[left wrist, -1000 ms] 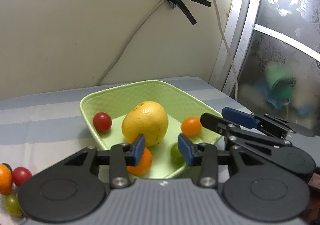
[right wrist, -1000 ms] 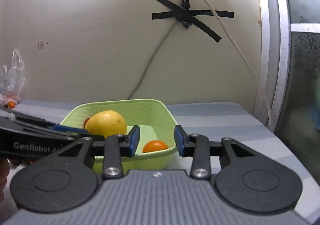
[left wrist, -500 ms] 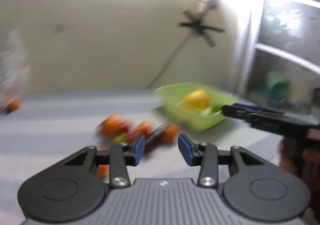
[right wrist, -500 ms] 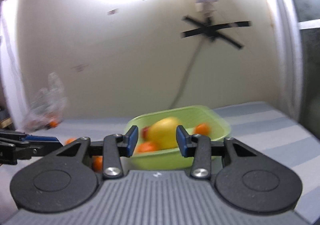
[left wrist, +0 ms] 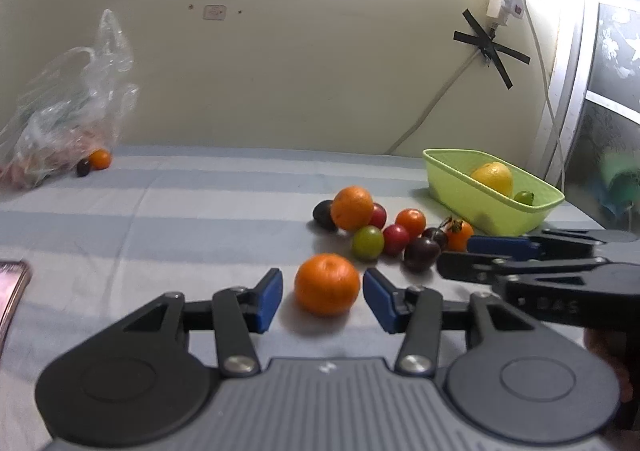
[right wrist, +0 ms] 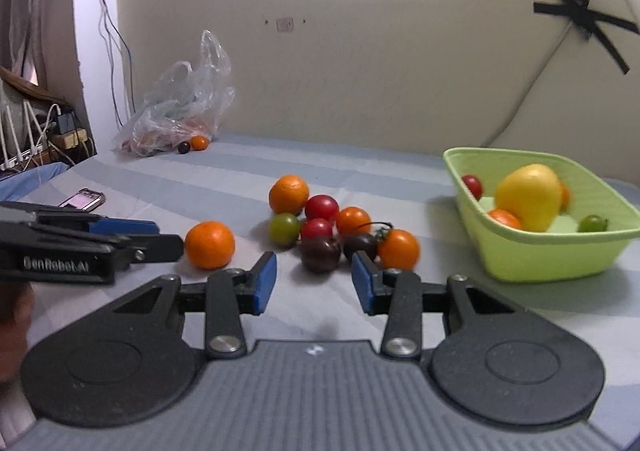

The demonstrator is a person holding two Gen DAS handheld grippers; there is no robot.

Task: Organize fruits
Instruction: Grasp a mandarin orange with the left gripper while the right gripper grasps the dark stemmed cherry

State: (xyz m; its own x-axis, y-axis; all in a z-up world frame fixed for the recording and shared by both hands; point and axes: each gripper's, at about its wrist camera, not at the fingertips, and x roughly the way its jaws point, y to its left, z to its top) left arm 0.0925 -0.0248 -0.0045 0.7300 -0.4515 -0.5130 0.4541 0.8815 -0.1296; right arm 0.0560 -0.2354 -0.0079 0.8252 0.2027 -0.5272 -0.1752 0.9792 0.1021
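Reading "GenRobot.AI", left gripper (left wrist: 322, 293) gapes around tangerine (left wrist: 327, 284); right gripper (right wrist: 314, 278) wide, empty

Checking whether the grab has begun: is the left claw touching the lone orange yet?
Apart. In the left wrist view the orange sits between the open left claw pads, with striped cloth visible on both sides.

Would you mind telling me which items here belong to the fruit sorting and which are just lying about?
Belongs to the job:
- green basket
- lone orange between the left gripper fingers
- fruit cluster
- right gripper

Just lying about:
- plastic bag
- phone
- taped cable
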